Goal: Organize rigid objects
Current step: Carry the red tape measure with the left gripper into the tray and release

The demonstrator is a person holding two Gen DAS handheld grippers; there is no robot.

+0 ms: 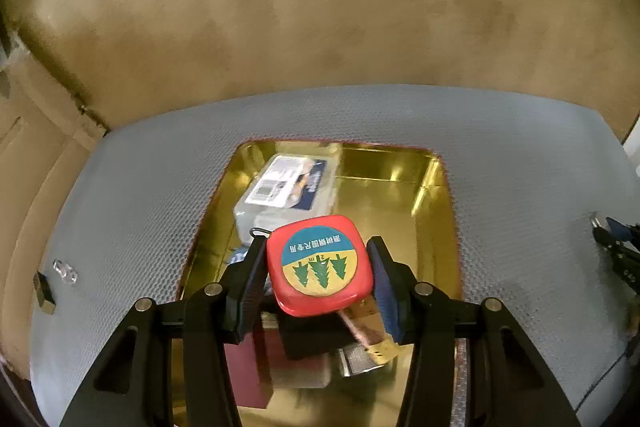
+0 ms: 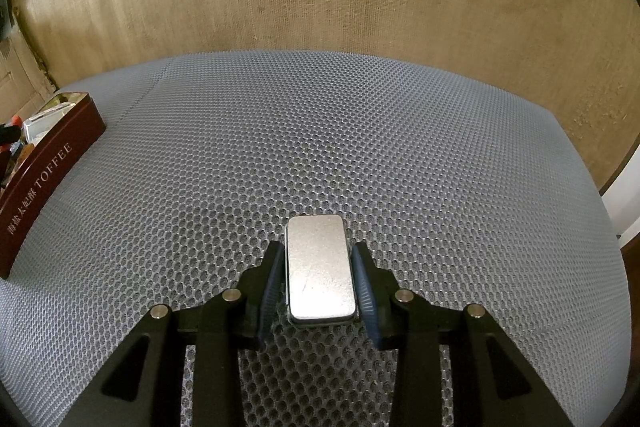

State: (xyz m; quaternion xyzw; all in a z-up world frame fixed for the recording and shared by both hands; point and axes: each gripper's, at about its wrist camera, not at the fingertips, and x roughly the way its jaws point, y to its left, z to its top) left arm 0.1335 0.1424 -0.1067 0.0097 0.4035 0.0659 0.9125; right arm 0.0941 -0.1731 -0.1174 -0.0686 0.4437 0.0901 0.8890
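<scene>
Tape measure [image 1: 320,263], red, clamped in left gripper [image 1: 318,277] over the gold tin [image 1: 436,179]; right gripper [image 2: 320,275] clamped on metal block [image 2: 320,269] above mat [image 2: 360,131]. Risk: dropped, it strikes the plastic box [image 1: 280,195].

Both views dim, warm light, strong fisheye bend and dark corners. Left view soft w/ motion blur, esp. below the claw; glare on the gold tin [image 1: 436,179] beyond it. Right view sharp, soft shadow under claw.
</scene>
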